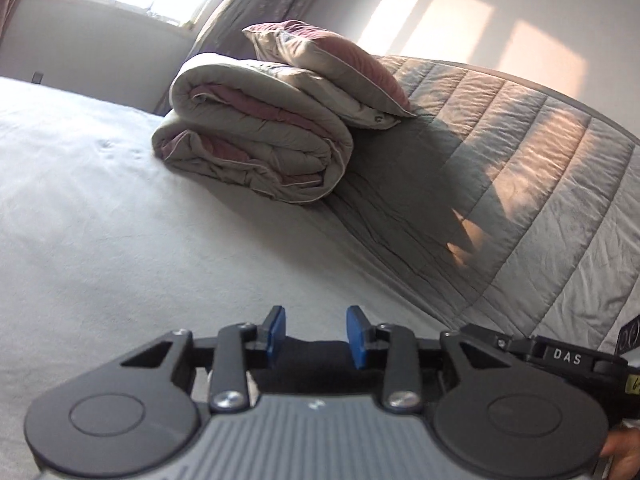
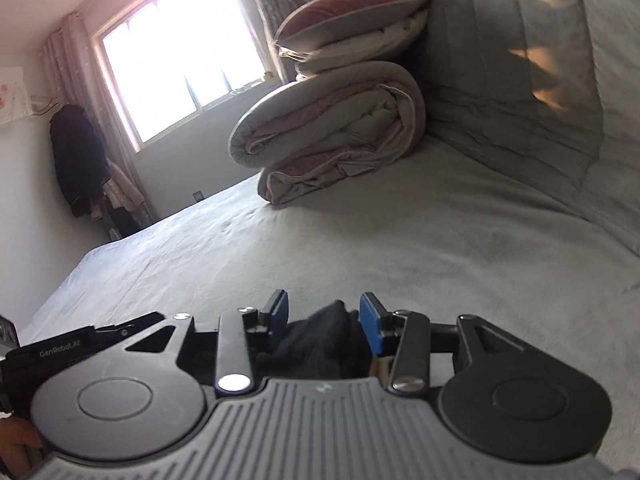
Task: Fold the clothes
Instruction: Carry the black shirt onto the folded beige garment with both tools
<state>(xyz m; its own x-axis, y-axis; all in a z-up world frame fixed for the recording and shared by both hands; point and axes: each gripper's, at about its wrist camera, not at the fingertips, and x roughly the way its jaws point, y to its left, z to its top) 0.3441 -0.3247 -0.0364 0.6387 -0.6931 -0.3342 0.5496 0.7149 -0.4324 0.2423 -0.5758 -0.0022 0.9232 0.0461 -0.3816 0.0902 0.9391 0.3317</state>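
Observation:
A dark garment (image 1: 316, 360) is bunched between the blue pads of my left gripper (image 1: 317, 332), which is shut on it just above the pale bed sheet (image 1: 100, 220). In the right wrist view the same dark garment (image 2: 320, 344) rises in a fold between the pads of my right gripper (image 2: 324, 316), which is also shut on it. The two grippers sit side by side: part of the right one (image 1: 560, 356) shows at the left view's right edge. Most of the garment is hidden under the gripper bodies.
A folded beige and pink duvet (image 1: 256, 140) with a pillow (image 1: 332, 64) on top lies ahead against a grey quilted headboard (image 1: 520, 180). A bright window (image 2: 180, 40) and a hanging dark coat (image 2: 76, 160) are at the far left. A hand (image 1: 620, 456) shows low right.

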